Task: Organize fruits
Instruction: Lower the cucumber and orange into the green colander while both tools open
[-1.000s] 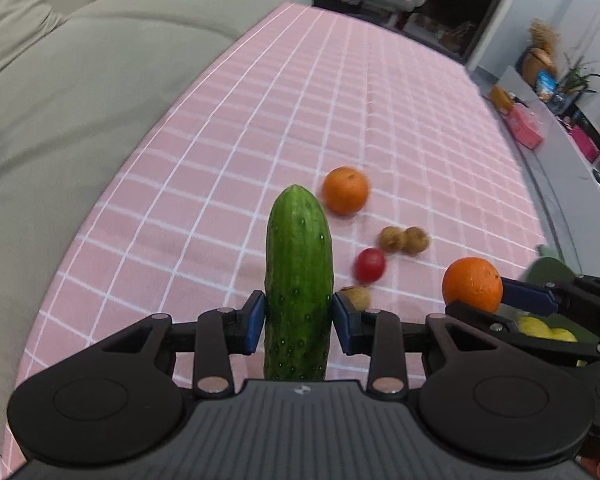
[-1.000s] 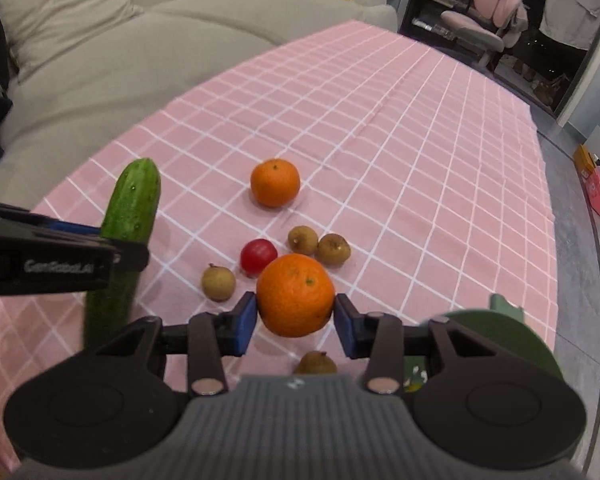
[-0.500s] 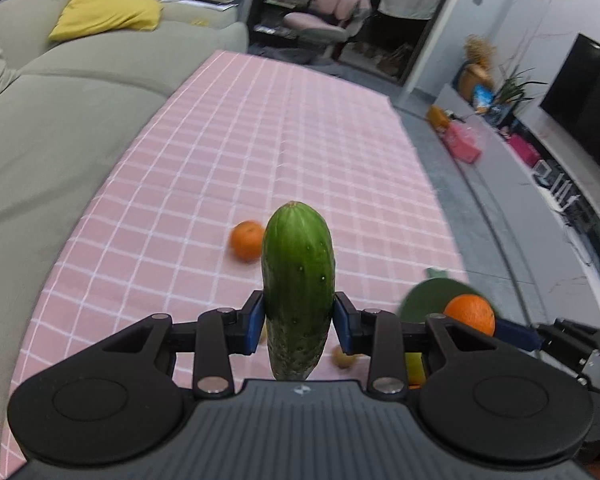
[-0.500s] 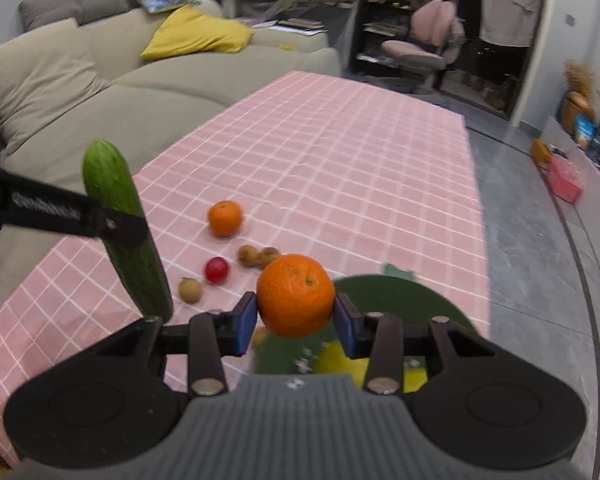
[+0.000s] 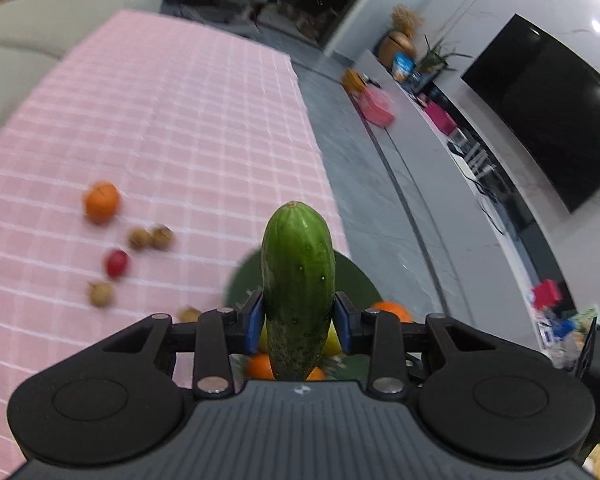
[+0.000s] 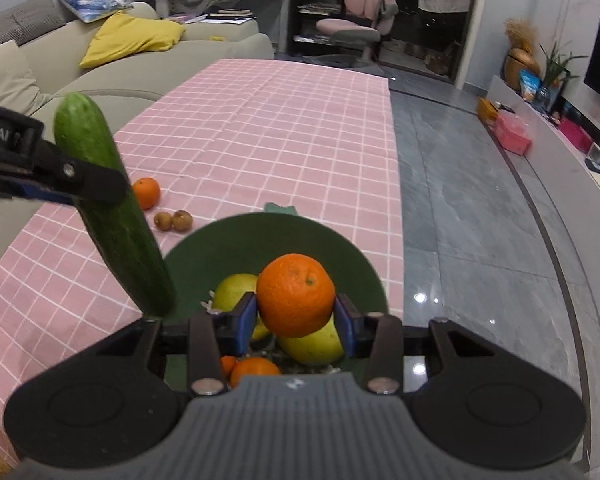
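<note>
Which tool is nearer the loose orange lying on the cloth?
Left. The left tool, gripping the cucumber, is beside the orange; the right tool hangs over the bowl.

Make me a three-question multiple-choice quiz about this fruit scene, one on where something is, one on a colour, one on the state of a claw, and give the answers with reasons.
1. Where is the orange held by the right claw?
A. Above the green bowl
B. On the sofa
C. On the floor

2. What colour is the checked tablecloth?
A. Blue
B. Pink
C. Yellow

3. What is the left claw doing?
A. Hanging open and empty
B. Shut on a tomato
C. Shut on the cucumber

Answers:
1 A: in the right wrist view, the bowl with other fruit lies right behind and below the held orange.
2 B: the cloth is pink with white lines in both views.
3 C: both blue pads press the cucumber's sides in the left wrist view.
</note>
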Demonstrator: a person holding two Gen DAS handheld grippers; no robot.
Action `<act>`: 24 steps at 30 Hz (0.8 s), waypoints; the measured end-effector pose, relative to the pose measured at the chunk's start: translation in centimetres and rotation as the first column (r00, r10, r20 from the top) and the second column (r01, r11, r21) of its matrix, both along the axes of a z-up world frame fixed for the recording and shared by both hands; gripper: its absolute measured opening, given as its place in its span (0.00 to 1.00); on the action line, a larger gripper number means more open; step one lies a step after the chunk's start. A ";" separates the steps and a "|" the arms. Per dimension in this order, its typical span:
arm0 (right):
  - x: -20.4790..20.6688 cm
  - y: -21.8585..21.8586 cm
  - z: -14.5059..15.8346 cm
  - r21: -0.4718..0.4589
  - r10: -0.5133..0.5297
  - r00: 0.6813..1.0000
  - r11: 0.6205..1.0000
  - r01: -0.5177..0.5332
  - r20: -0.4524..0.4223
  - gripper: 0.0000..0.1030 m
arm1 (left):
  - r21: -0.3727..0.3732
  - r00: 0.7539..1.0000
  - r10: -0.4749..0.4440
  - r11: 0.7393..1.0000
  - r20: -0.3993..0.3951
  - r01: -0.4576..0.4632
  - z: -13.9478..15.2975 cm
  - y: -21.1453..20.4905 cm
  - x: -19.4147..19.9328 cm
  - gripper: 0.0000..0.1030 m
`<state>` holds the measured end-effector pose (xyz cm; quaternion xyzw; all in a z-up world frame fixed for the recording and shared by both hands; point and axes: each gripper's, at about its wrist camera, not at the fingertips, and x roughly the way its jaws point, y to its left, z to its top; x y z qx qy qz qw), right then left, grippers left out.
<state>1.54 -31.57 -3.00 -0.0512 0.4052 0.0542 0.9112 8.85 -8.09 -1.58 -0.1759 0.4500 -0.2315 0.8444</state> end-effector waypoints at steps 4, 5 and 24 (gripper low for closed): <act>-0.4 -0.3 -0.3 -0.008 -0.001 1.000 1.000 0.001 -0.013 0.38 | -0.057 0.996 -0.009 0.998 -0.083 0.004 -1.9 -1.1 0.8 0.39; -0.4 -0.4 -0.4 -0.010 -0.002 1.000 1.000 0.002 -0.017 0.38 | -0.074 0.994 -0.008 0.997 -0.110 -0.001 -2.5 -1.3 1.0 0.39; 1.9 -1.1 -2.7 -0.028 0.028 0.994 0.999 -0.032 -0.109 0.38 | -0.139 0.927 0.032 0.986 -0.374 -0.090 -8.7 -2.6 3.7 0.40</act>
